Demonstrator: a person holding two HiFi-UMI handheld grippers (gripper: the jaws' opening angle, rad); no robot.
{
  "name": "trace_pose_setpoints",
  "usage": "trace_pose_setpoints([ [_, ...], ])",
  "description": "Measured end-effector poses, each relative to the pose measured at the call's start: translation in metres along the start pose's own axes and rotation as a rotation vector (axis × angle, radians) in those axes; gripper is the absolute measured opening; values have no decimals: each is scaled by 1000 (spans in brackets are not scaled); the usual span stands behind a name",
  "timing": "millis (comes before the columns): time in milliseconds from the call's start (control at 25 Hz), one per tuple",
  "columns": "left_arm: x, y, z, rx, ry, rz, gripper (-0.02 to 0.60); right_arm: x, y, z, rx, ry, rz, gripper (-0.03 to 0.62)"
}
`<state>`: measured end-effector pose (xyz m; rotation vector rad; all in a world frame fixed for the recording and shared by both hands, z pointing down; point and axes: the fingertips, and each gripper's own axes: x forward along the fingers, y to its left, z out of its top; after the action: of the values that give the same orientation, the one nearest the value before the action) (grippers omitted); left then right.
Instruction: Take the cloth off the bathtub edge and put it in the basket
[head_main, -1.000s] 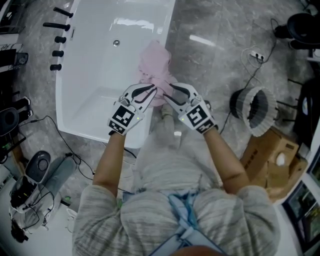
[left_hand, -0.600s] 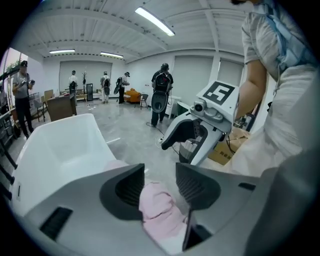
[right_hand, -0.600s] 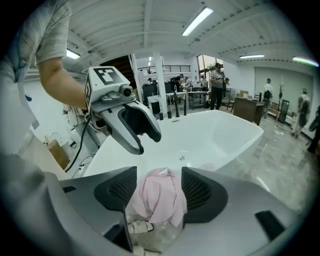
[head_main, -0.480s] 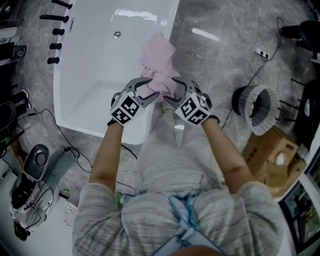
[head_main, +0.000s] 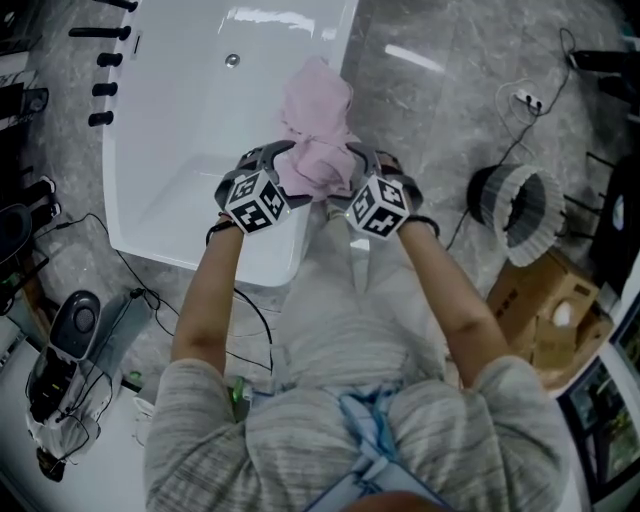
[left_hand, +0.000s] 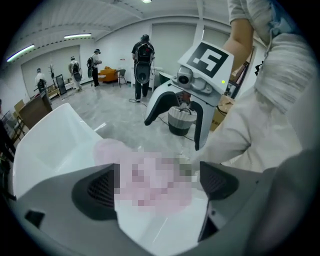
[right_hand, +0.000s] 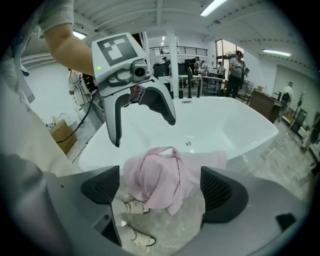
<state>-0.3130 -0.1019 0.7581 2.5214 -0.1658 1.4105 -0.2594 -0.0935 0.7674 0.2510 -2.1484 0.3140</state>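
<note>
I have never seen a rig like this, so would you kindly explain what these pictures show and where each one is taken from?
There is no robot arm here: a person carries two hand-held, two-jaw grippers. The head view comes from a camera on the person's head that looks steeply down. It shows the left gripper and the right gripper on either side of a pink cloth, which is draped over the edge of a white bathtub. A basket stands on the floor to the right. The other two pictures come from cameras that ride on each gripper and look along its jaws. Both grippers' jaws have just been opening and stand wide apart. The cloth shows between them, but the pads do not press on it, so nothing is held yet.
</note>
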Motion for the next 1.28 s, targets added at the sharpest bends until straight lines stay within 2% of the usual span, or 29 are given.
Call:
trace_pose_setpoints([
  [160,16,6,-22,70,98,-50,512,22,-4,-13,-41,74,6,492],
  [400,34,2,-45,127,221,-81,522,40,-7,-26,-77,151,-31,492],
  [440,37,3,-48,137,242,-80,539,42,-8,-27,-94,166,-33,492],
  [640,41,3,-66,160,347,-111,540,55,-5,-27,-213,245,-11,492],
  [920,55,-5,-70,222,401,-159,540,56,8,-35,-240,282,-11,492],
  [1080,74,5,-72,248,395,-187,540,71,-2,-39,-232,281,-22,492],
  [1280,53,-11,-57,272,388,-225,540,51,6,-25,-226,260,-28,492],
])
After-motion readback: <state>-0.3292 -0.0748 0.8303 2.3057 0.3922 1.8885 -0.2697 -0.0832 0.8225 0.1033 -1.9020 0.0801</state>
